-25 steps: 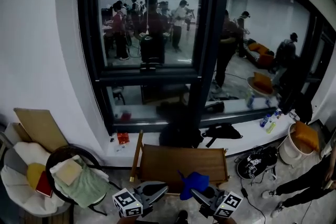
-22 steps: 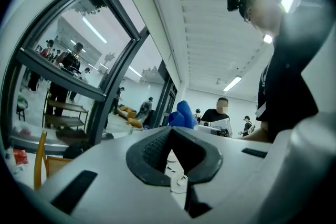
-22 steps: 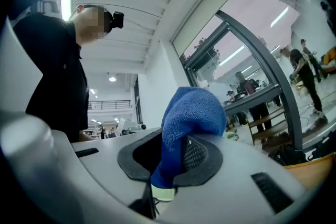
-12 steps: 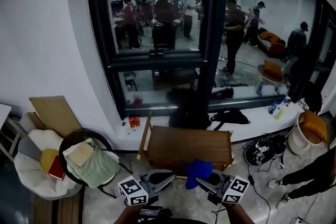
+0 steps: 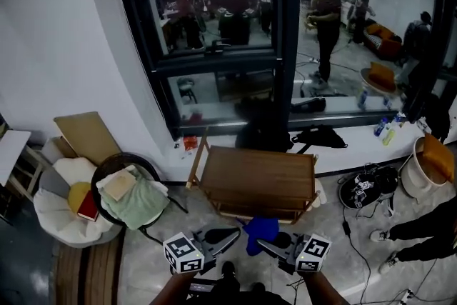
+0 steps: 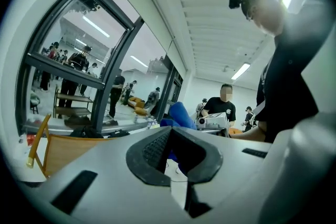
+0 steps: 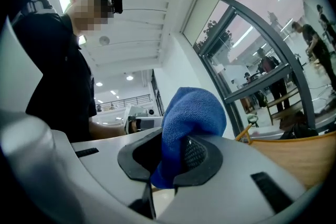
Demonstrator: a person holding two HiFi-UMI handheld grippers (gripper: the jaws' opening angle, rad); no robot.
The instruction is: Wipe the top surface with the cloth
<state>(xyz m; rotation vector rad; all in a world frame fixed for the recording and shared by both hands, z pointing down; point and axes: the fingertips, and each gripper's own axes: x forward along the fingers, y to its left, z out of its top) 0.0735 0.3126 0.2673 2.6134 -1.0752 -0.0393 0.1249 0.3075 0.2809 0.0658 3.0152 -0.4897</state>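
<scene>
A low wooden table (image 5: 255, 178) stands below the window, its top bare. My right gripper (image 5: 263, 245) is shut on a blue cloth (image 5: 260, 233), which hangs just in front of the table's near edge, over the floor. In the right gripper view the cloth (image 7: 191, 113) bulges up out of the right gripper (image 7: 169, 159), with the wooden top (image 7: 294, 157) to the right. My left gripper (image 5: 230, 233) sits beside it, shut and holding nothing. From the left gripper (image 6: 170, 153) view, the cloth (image 6: 181, 115) shows past its tips and the table (image 6: 63, 152) lies to the left.
A round dark chair with a green cloth (image 5: 128, 194) and a white cushioned seat (image 5: 58, 205) stand left of the table. A black bag (image 5: 364, 189), cables and a white bucket (image 5: 427, 169) lie right. A person's legs (image 5: 421, 232) reach in at right. The window wall is behind.
The view has shifted back and right. The cloth and both grippers, earlier over the table's near edge, are now just in front of it above the floor. The right gripper's hold is unchanged.
</scene>
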